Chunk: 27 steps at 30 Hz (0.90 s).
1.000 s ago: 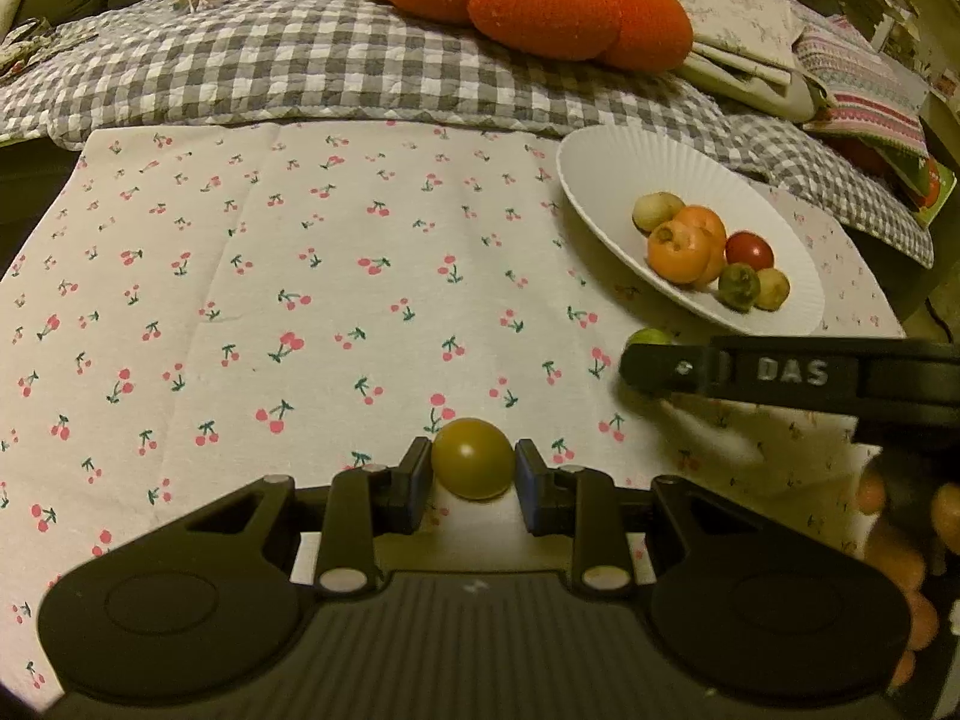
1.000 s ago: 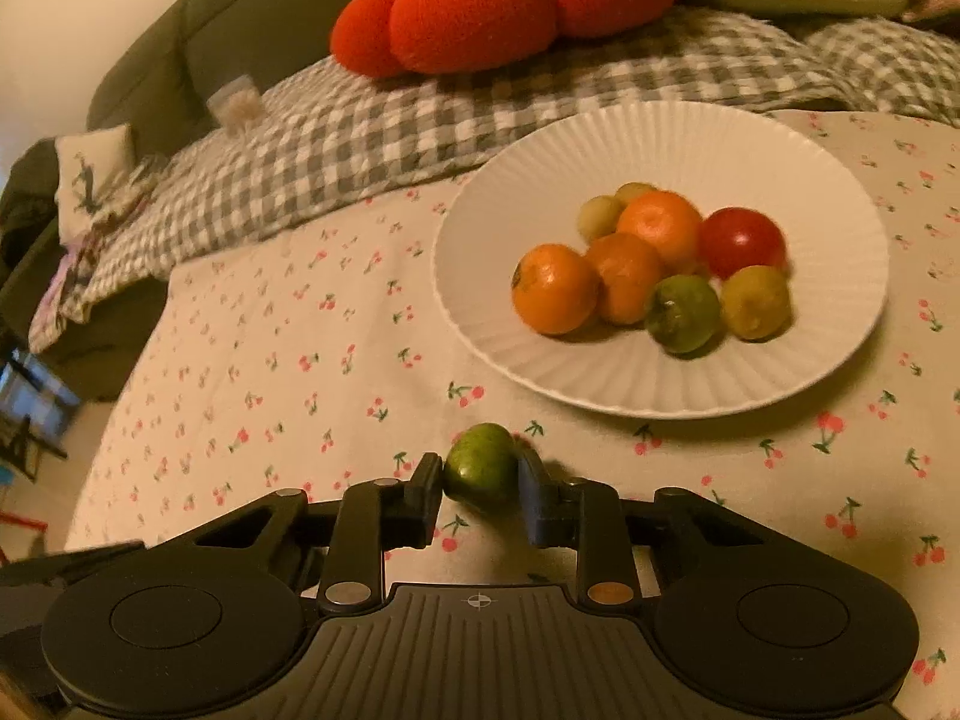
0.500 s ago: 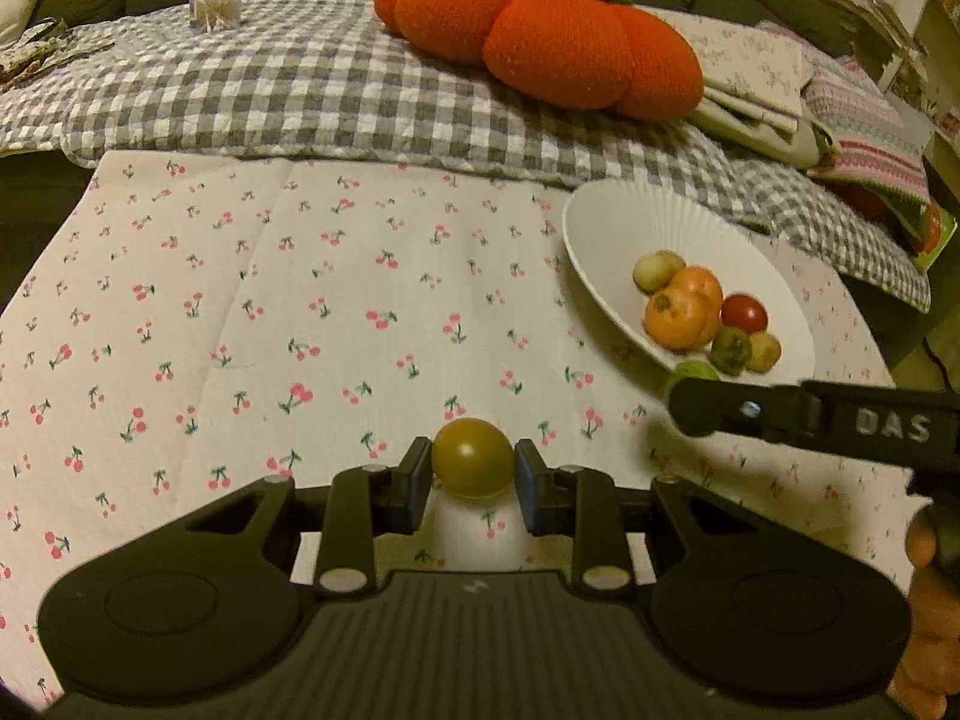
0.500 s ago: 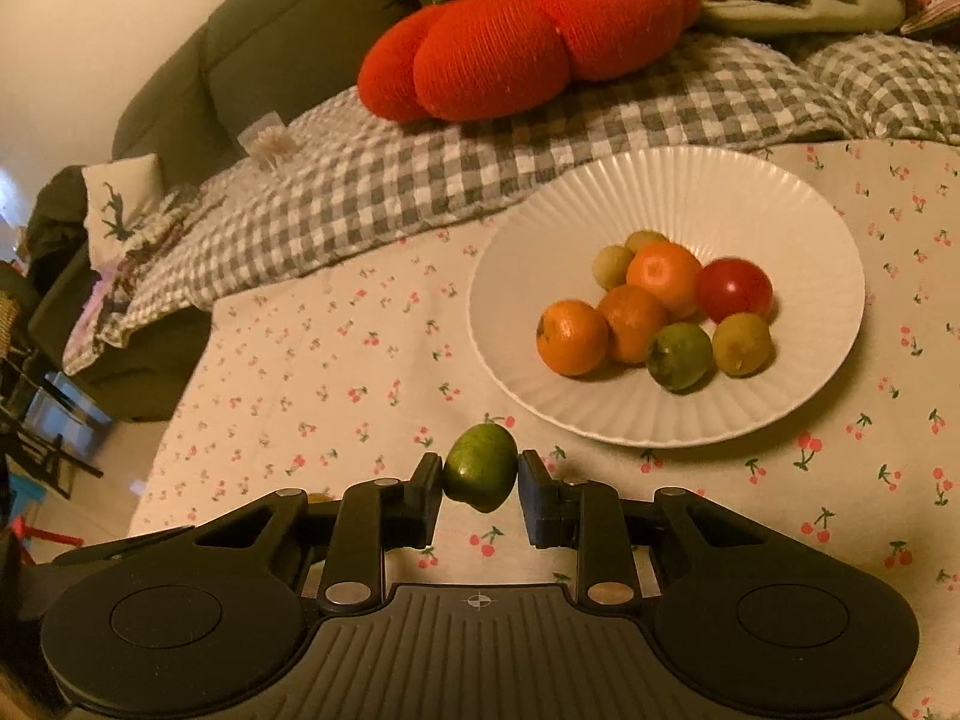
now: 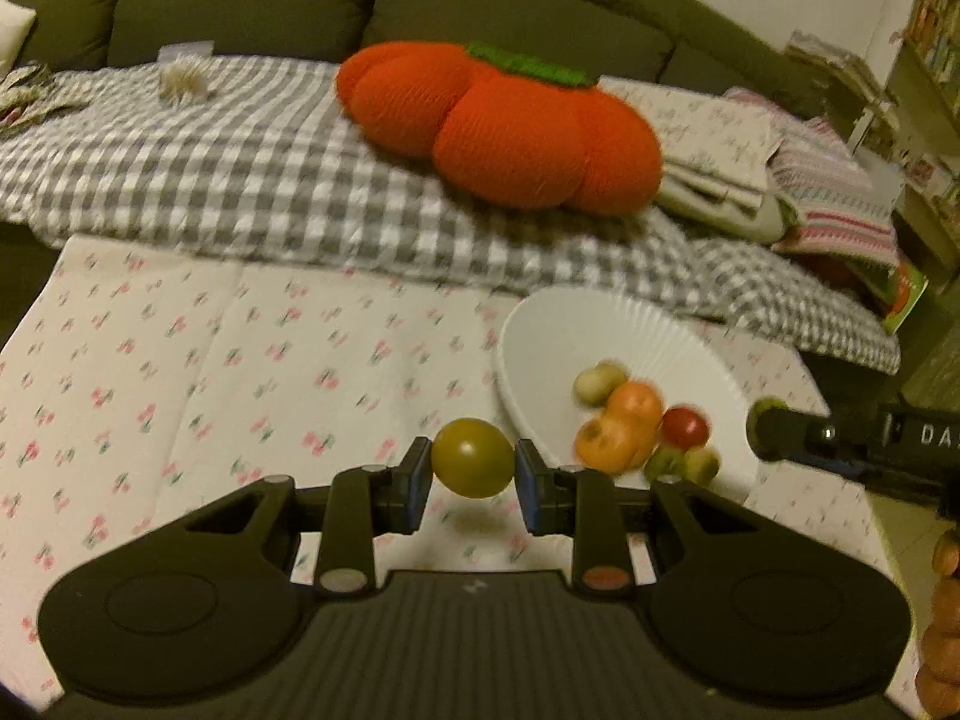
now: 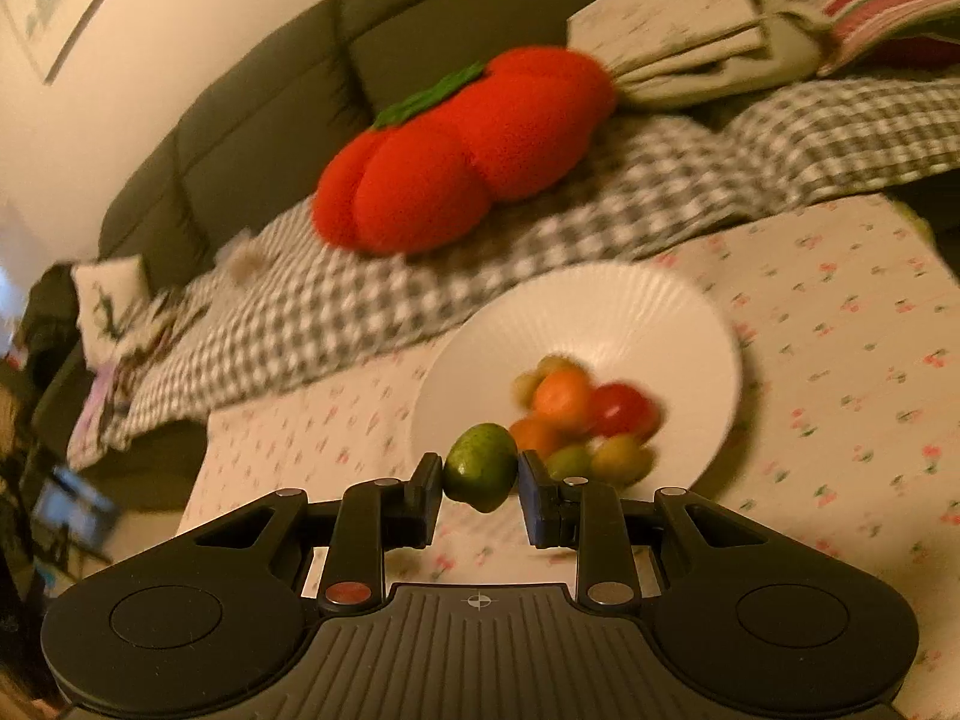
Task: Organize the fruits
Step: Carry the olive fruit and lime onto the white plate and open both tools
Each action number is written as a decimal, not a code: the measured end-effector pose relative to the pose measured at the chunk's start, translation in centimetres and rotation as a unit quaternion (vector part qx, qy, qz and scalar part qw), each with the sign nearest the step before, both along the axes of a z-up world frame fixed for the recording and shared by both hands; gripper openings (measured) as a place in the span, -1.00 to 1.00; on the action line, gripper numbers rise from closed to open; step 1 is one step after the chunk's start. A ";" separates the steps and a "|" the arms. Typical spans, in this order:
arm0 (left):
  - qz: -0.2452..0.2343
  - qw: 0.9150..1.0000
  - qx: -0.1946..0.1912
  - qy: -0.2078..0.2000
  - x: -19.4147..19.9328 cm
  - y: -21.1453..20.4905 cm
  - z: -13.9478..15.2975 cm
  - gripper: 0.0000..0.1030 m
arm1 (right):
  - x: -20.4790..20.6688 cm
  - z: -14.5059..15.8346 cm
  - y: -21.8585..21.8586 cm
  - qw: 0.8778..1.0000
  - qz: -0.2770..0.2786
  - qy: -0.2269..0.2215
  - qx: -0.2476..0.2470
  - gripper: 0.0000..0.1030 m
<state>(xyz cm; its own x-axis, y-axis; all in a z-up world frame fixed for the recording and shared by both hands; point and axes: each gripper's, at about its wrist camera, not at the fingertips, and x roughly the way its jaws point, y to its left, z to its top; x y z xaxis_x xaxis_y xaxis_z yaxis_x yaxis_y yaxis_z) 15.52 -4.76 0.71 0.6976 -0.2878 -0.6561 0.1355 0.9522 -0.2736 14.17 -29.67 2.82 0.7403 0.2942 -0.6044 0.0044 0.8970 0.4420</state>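
My left gripper (image 5: 473,477) is shut on an olive-yellow round fruit (image 5: 473,457), held above the cherry-print tablecloth (image 5: 180,372), left of the white ribbed plate (image 5: 576,336). The plate holds several fruits: oranges (image 5: 621,423), a red tomato (image 5: 684,427) and small green ones. My right gripper (image 6: 480,483) is shut on a green lime (image 6: 481,467), held in the air just before the plate's (image 6: 630,306) near rim. The right gripper's finger also shows at the right of the left wrist view (image 5: 840,435).
A sofa with a grey checked blanket (image 5: 240,180) lies behind the table. A big orange pumpkin cushion (image 5: 498,126) and folded cloths (image 5: 720,150) rest on it. The table's right edge (image 5: 864,480) is close to the plate.
Both grippers have lifted their fruits off the tablecloth and risen. The right gripper has moved closer to the plate. The views are blurred by motion.
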 end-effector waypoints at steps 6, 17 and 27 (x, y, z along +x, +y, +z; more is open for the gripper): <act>-0.018 0.999 -0.019 -0.020 2.4 -2.0 0.5 -0.46 | 0.5 -0.1 -2.9 0.999 -0.042 0.003 -0.002 -0.49; -0.040 0.998 -0.038 0.000 5.7 -4.3 -2.0 -0.46 | 2.1 -2.5 -5.1 0.998 -0.061 0.030 -0.019 -0.48; -0.044 0.998 -0.035 0.009 6.3 -4.8 -3.3 -0.40 | 3.1 -3.9 -4.5 0.998 -0.046 0.042 -0.028 -0.46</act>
